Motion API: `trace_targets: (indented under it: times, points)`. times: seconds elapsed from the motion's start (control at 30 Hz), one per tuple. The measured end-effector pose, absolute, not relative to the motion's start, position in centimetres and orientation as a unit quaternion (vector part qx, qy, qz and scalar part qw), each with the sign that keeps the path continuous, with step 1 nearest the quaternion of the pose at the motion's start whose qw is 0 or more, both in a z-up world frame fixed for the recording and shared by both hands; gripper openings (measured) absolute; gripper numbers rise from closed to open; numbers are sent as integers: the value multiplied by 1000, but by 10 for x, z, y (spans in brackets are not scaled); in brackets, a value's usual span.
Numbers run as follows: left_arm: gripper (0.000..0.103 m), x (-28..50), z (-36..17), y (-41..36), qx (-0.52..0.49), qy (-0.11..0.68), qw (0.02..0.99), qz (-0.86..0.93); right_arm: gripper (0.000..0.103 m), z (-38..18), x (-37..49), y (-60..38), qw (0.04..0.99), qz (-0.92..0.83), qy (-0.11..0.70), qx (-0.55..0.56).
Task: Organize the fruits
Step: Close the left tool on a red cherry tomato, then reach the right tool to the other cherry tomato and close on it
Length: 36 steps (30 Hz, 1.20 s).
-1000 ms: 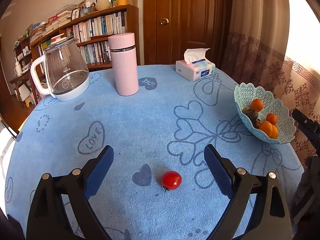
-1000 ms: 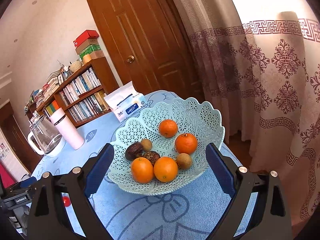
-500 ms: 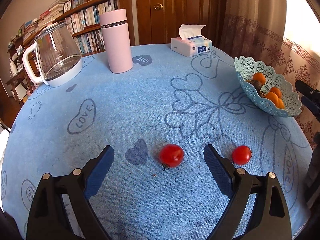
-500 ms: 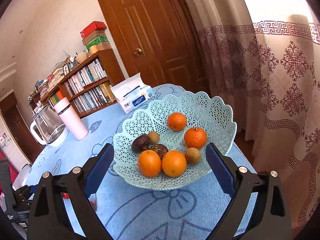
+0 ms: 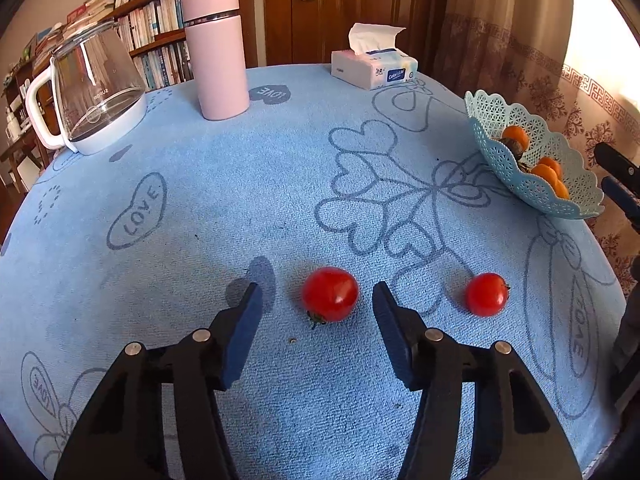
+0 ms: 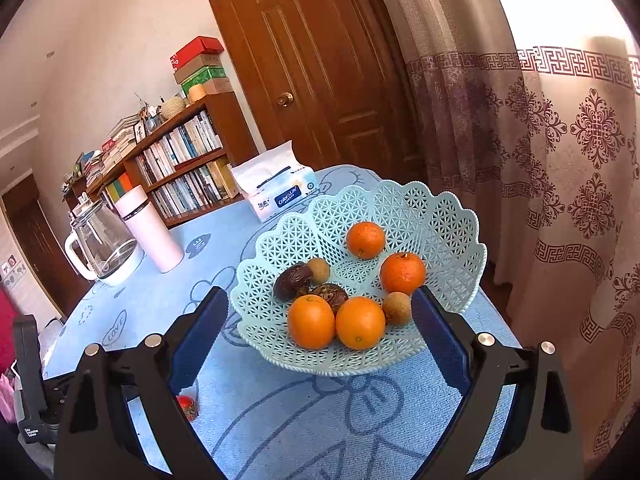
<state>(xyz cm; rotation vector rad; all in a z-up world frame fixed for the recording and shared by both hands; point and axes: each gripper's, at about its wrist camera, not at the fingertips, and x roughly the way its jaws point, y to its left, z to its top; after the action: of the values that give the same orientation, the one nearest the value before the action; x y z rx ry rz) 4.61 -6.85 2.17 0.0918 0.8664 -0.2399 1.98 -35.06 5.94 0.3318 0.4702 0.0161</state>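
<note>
Left wrist: left tongs [image 5: 318, 304] parted, straddling tomato [image 5: 330, 294], not touching. Right tongs [image 6: 320, 320] spread wide, empty, before basket [image 6: 440, 216].

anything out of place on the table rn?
Two tomatoes lie loose on the blue tablecloth, outside the fruit basket. One sits between the open left gripper fingers, ungrasped. Nothing spilled or damaged.
</note>
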Motion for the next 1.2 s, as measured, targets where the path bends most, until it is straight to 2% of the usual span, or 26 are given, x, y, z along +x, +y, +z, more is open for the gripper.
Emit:
trace_targets:
  times: [0.07, 0.27, 0.8, 1.2]
  points:
    - [42, 47, 19, -69, 43, 422, 897, -120, 94, 60, 20, -349, 959, 10, 232, 161]
    - [30, 46, 19, -69, 39, 418, 898, -133, 94, 60, 20, -343, 960, 18, 234, 154]
    - [29, 38, 28, -63, 27, 397, 908, -131, 94, 61, 14, -308, 960, 71, 248, 109]
    - [29, 38, 34, -47, 11, 389, 915, -108, 93, 39, 10, -216, 929, 170, 329, -24]
